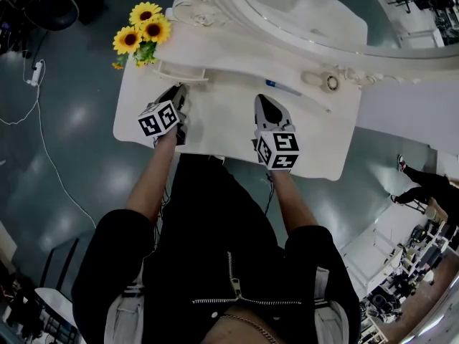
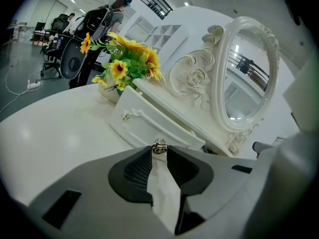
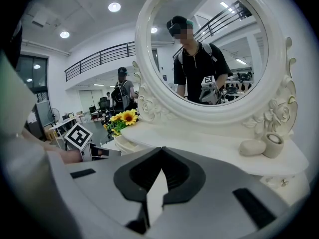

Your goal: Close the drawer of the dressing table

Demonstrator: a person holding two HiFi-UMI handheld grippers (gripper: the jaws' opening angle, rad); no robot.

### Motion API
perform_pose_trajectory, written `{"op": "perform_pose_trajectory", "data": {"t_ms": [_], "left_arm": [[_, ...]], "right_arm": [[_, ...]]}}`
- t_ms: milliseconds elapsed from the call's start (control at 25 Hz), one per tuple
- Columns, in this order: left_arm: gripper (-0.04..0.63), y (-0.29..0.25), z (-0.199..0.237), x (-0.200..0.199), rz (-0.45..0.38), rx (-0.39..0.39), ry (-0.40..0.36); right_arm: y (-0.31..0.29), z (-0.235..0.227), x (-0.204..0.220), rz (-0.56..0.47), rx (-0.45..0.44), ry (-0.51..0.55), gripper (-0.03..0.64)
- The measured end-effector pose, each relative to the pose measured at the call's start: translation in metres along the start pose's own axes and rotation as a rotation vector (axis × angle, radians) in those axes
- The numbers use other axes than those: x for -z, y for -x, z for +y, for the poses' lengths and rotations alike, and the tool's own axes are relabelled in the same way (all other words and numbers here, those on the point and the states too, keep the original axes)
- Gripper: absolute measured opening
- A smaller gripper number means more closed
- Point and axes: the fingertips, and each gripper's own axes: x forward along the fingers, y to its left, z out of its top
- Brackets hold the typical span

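Closing step: left tongs (image 2: 159,153) grip the knob (image 2: 159,146) of the open drawer (image 2: 149,126), right tongs (image 3: 161,156) sit closed and empty; the next move likely calls for a straight inward push.

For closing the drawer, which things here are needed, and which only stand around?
Needed: drawer, knob, left gripper shut on that knob, dressing table.
Only around: sunflowers, mirror, small round pot, right gripper, shut and empty.

left gripper (image 2: 159,152) | jaws clamped on knob (image 2: 159,147) | drawer (image 2: 149,126) pulled out | sunflowers (image 2: 127,63) behind
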Motion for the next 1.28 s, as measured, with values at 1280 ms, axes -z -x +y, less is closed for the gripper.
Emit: {"op": "perform_pose_trajectory", "data": {"t_ms": [1280], "left_arm": [[0.103, -0.047, -0.002, -0.029, 0.037, 0.007, -0.027]], "right_arm": [[0.006, -0.033, 0.006, 0.016, 0.057, -0.032, 0.005]]}}
